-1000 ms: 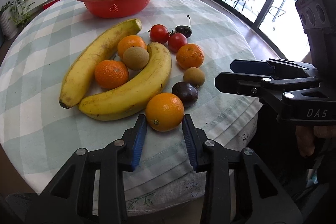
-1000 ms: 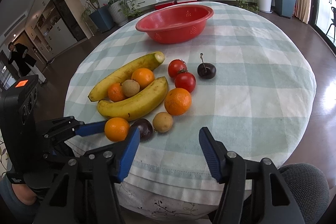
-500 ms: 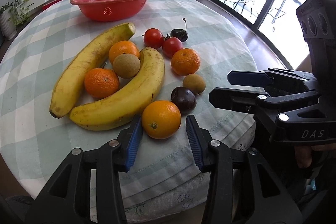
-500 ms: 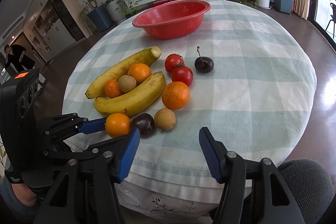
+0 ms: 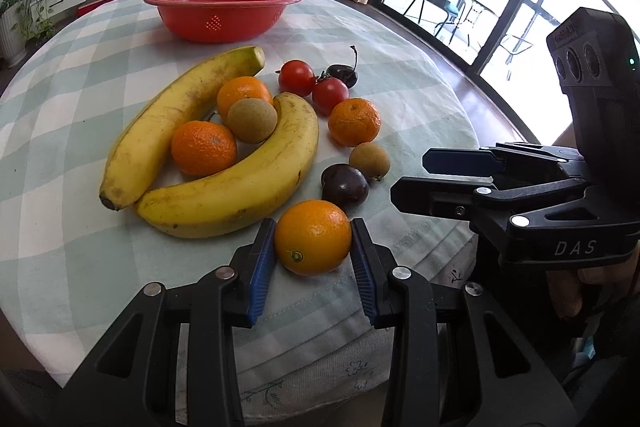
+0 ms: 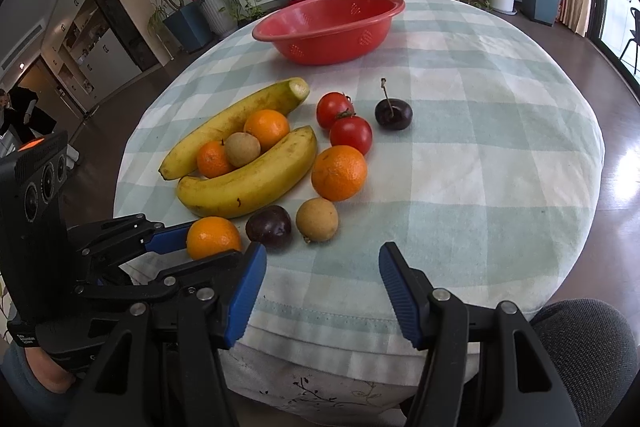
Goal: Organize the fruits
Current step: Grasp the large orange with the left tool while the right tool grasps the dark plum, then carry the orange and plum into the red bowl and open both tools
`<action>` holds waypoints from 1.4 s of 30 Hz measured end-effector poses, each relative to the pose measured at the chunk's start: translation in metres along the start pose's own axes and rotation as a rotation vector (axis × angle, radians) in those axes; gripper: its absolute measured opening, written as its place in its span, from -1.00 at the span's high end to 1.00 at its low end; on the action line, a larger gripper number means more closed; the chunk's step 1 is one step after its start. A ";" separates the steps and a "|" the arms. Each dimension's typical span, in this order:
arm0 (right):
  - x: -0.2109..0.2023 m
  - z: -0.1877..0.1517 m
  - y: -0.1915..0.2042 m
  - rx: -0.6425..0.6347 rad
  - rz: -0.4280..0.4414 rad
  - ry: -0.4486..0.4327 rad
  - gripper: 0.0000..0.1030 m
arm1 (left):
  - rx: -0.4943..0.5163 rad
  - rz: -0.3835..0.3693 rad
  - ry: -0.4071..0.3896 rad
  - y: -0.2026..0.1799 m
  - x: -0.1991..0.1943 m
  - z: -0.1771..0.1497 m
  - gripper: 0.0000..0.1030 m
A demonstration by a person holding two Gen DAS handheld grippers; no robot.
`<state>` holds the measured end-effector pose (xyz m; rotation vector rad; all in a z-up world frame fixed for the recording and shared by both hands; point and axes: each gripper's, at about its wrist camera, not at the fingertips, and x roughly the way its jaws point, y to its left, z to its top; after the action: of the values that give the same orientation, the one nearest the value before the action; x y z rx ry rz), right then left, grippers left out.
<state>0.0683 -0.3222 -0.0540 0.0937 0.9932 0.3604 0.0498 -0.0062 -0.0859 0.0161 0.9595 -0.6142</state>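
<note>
A round orange (image 5: 312, 239) lies on the checked tablecloth near the table's front edge. My left gripper (image 5: 313, 223) straddles it; its jaws are closing and both blue pads press on the orange's sides. In the right wrist view the same orange (image 6: 213, 237) shows at the left gripper's tip. Beyond it lie two bananas (image 5: 240, 183), mandarins (image 5: 354, 121), two tomatoes (image 5: 296, 78), a dark plum (image 5: 344, 185), brown round fruits (image 5: 370, 159) and a cherry (image 5: 342, 75). My right gripper (image 6: 323, 254) hovers open over the cloth's front edge with nothing between its fingers.
A red colander (image 5: 222, 9) stands at the far side of the table, with nothing visible inside it. The right half of the tablecloth (image 6: 480, 155) holds no fruit. Plants and a low white shelf line the room behind; a person's knee (image 6: 580, 339) is at the lower right.
My left gripper slid forward around the orange, widened briefly, then closed until its pads met the fruit. The right gripper stayed where it was, still open.
</note>
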 end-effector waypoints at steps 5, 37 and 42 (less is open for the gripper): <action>0.011 0.000 0.014 -0.015 0.012 0.021 -0.11 | -0.058 -0.025 -0.041 0.017 -0.018 -0.011 0.34; 0.021 0.005 0.051 -0.130 -0.043 -0.001 0.39 | -0.136 -0.084 -0.110 0.039 -0.036 -0.028 0.34; 0.006 0.011 0.042 -0.100 0.015 -0.033 0.38 | -0.139 -0.090 -0.121 0.037 -0.044 -0.022 0.34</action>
<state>0.0696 -0.2800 -0.0426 0.0165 0.9410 0.4207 0.0331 0.0520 -0.0739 -0.1872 0.8876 -0.6233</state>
